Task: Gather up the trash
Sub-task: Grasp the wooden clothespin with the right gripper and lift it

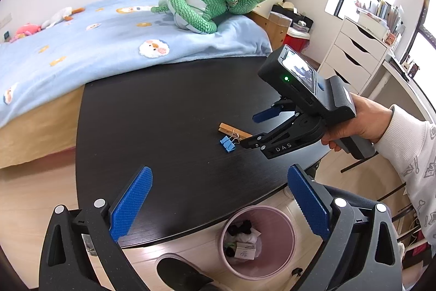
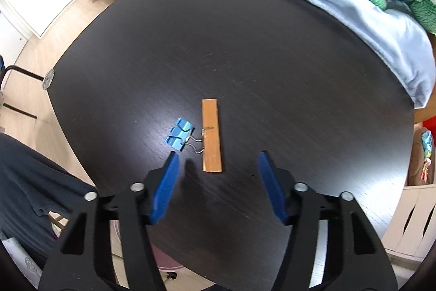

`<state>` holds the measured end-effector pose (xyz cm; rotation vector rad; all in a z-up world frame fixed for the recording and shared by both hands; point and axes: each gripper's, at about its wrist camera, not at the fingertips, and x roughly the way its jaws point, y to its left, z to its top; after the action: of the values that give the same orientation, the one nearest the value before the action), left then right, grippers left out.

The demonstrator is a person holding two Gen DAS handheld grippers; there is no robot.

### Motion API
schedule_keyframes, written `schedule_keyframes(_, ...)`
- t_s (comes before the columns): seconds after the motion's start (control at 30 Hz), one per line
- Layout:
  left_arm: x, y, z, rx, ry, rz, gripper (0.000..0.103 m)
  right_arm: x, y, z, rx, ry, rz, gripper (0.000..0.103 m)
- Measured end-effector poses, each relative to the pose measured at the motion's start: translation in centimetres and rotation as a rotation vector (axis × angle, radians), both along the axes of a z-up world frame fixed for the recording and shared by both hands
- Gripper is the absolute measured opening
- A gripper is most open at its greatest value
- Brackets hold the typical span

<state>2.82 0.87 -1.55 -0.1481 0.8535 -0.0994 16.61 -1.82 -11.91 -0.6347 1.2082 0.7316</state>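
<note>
1. Two bits of trash on the black table (image 2: 245,32): one wooden peg (image 2: 211,135) and one blue clip (image 2: 180,134). They sit right next to each other mid-table, the clip's wire handles touching the peg's side.
2. Right hand-held gripper (image 2: 216,164) points steeply down at the table, just short of the peg. Its jaws are partly open, nothing between them, not touching either item. From the left wrist view you can see one hand (image 1: 351,124) in a white printed sleeve (image 1: 408,143) holding it.
3. Left hand-held gripper (image 1: 219,198) hangs over the near table edge, jaws wide apart and empty, well away from the peg and clip.
4. One pink bin (image 1: 257,242) on the floor just below that table edge, already with some stuff in it: a small carton, white wads, something dark. Can't count those properly.
5. One bed (image 1: 109,40) with a light blue blanket butts up against the far side of the table, with one big green plush (image 1: 201,7) on it.
</note>
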Motion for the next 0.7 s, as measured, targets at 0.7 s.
schedule_keyframes(0.7,0.35,0.32,-0.64,-0.01,0.018,0.0,0.096,0.57,-0.27,-0.52,0.01,0.021,-0.024,0.011)
